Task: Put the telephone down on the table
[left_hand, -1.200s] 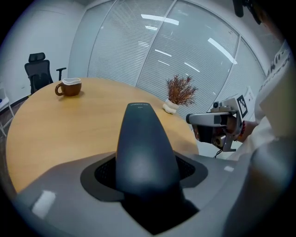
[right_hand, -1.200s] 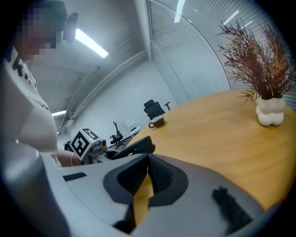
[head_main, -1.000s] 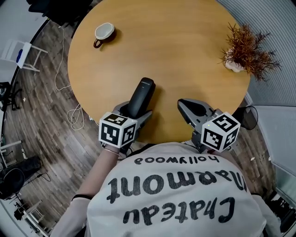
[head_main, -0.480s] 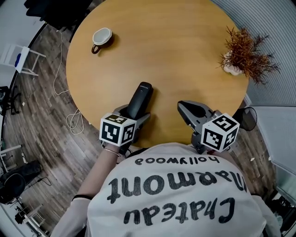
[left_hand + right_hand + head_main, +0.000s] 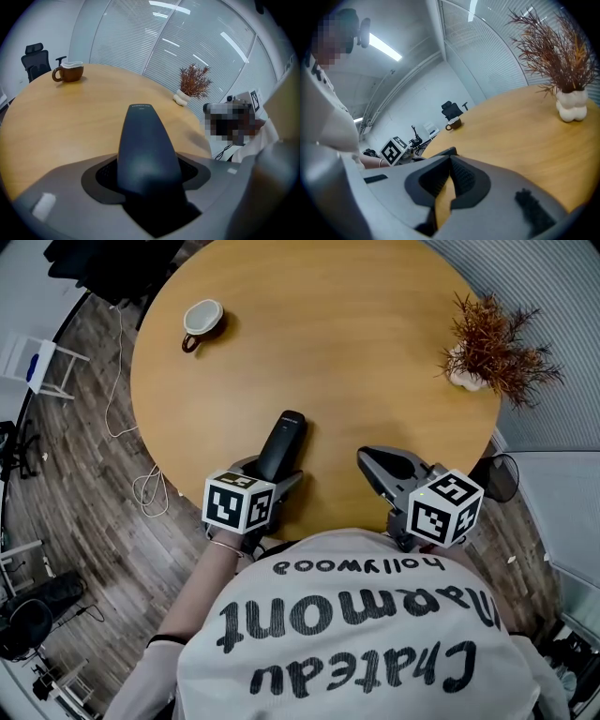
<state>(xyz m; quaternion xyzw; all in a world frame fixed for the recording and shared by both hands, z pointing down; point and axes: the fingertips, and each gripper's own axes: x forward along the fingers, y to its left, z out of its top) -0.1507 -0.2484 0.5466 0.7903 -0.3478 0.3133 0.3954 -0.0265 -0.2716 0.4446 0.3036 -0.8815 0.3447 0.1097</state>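
Dark slim telephone [image 5: 283, 439] gripped in left tool [image 5: 273, 469], over table [image 5: 375, 381] near edge.

L gripper [image 5: 272, 470] clamped wide, R gripper [image 5: 367, 456] jaws together, both level, pointing fwd.

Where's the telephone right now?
Head view, left of centre: the telephone is clamped by the left gripper, above the table, near its front edge.

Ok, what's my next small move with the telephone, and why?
Probably ease the left tool down until the telephone rests on the table. The jaws are clamped on its near end and it points out over the wood; I can't tell whether it touches yet, so releasing now seems premature.
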